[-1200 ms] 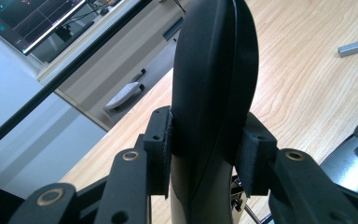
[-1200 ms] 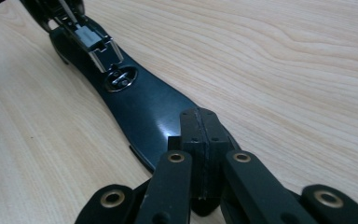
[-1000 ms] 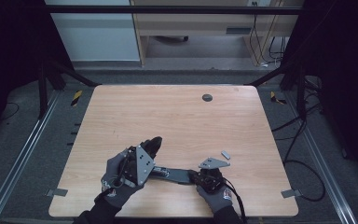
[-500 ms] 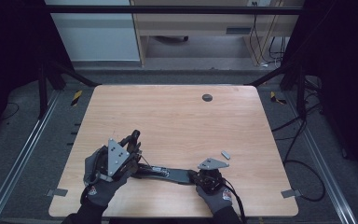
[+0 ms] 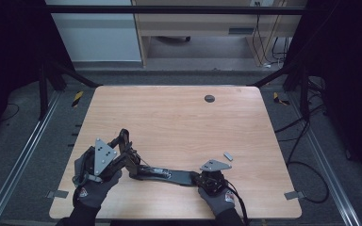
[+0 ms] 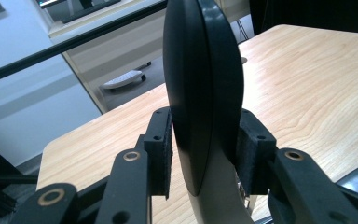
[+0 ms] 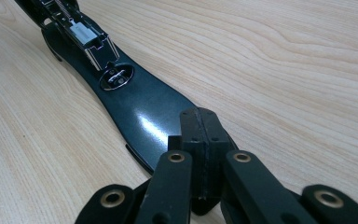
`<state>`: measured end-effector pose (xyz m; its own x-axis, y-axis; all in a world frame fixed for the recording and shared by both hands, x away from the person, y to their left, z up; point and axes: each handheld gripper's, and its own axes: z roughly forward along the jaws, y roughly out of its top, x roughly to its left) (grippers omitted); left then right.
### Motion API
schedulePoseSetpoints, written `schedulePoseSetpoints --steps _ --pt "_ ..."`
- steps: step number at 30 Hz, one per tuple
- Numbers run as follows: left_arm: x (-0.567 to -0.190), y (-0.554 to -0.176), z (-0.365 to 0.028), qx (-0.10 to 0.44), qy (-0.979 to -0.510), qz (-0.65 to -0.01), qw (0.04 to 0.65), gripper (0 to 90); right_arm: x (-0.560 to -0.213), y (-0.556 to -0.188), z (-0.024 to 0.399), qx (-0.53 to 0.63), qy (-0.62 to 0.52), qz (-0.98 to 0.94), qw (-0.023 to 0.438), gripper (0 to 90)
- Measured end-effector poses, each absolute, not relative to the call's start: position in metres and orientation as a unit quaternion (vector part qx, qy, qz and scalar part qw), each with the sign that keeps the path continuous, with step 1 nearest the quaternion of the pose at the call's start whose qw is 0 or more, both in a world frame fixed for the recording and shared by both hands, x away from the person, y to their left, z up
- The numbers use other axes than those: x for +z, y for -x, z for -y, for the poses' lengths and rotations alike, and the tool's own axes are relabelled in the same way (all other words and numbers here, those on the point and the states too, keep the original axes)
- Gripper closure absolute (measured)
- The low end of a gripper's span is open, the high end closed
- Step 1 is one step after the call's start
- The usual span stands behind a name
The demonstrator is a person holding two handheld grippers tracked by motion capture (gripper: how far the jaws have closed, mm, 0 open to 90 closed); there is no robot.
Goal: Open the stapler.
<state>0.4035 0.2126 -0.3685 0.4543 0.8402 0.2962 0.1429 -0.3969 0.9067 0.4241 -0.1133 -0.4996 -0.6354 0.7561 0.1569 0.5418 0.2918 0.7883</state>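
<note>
Two hand-held grippers worked near the table's (image 5: 179, 117) six o'clock edge: your left hand-held gripper (image 5: 125, 141) clamped the black cover (image 6: 200, 93), your right hand-held gripper (image 7: 200, 135) pressed shut atop the black device (image 7: 135, 107).

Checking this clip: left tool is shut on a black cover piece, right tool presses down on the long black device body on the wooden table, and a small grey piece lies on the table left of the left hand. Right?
One thing is off. The small grey piece lies on the wooden table to the right, beyond the right tool, not left of the left hand, as the high view shows. The rest holds: the left tool is shut on the black cover piece, the right tool presses on the long black device body.
</note>
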Motion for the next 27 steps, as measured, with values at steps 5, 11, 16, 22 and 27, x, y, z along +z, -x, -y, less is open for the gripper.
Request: schedulePoseSetpoints --steps 5,11,16,22,27 --pt "-0.369 -0.404 -0.22 0.395 -0.729 -0.348 0.437 61.0 -0.5 -0.424 0.113 0.434 -0.41 -0.793 0.124 90.0" --pt "-0.371 -0.405 -0.227 0.393 -0.725 -0.352 0.442 60.3 -0.5 -0.424 0.114 0.434 -0.409 -0.793 0.124 90.0" --pt "-0.373 -0.405 -0.232 0.394 -0.722 -0.35 0.448 59.8 -0.5 -0.424 0.114 0.434 -0.41 -0.793 0.123 90.0" --pt "-0.373 -0.405 -0.236 0.395 -0.719 -0.354 0.449 59.2 -0.5 -0.424 0.114 0.433 -0.409 -0.794 0.124 90.0" --pt "-0.374 -0.406 -0.24 0.395 -0.717 -0.357 0.45 58.9 -0.5 -0.424 0.114 0.433 -0.409 -0.794 0.123 90.0"
